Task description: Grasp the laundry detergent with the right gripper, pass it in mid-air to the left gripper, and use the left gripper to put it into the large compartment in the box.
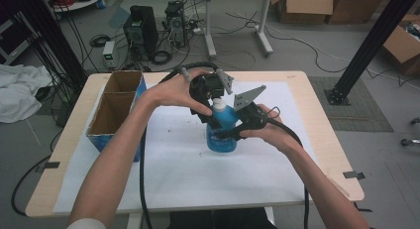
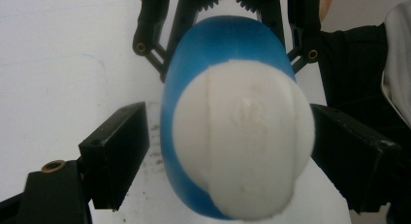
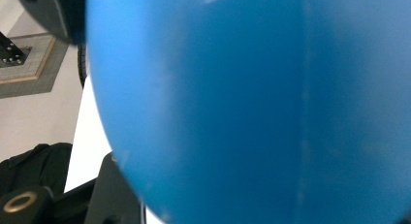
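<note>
A blue bottle with a white cap stands upright on the white sheet at the middle of the table. My right gripper comes in from the right and is shut on the bottle's body, whose blue wall looms close in the right gripper view. My left gripper hangs over the bottle from the left, pointing down. In the left gripper view its jaws stand on either side of the cap, with a gap at the left fingertip. The bottle's blue shoulder shows behind the cap.
A brown cardboard box with two open compartments and blue sides sits at the table's left. The wooden table edge frames the sheet. Beyond the table are computers, cables and a black post on the floor.
</note>
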Demonstrator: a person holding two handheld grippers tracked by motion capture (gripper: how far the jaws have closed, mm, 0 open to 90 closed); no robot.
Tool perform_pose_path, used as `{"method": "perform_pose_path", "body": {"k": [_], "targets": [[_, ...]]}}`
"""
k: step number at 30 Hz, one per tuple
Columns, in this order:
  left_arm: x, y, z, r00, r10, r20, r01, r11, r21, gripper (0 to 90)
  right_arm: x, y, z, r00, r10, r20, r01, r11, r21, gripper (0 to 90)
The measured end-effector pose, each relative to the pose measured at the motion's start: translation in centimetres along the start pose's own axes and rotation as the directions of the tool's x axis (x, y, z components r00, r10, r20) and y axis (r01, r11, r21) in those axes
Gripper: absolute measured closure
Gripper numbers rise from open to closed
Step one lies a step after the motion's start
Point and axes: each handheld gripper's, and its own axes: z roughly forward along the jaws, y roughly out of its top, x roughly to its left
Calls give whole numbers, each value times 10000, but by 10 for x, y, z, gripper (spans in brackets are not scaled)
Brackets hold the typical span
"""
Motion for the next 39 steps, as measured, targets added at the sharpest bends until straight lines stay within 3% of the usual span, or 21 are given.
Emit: {"method": "perform_pose_path", "body": {"k": [29, 39], "targets": [[-4, -2, 6, 10000, -31, -57, 33, 9996, 287, 332, 2, -4, 11, 9999, 158, -42, -158, 9999, 50, 449], [-4, -1, 6, 9999, 69, -115, -64, 9992, 401, 343, 3, -5, 12, 9998, 184, -61, -184, 9998, 22, 449]]}}
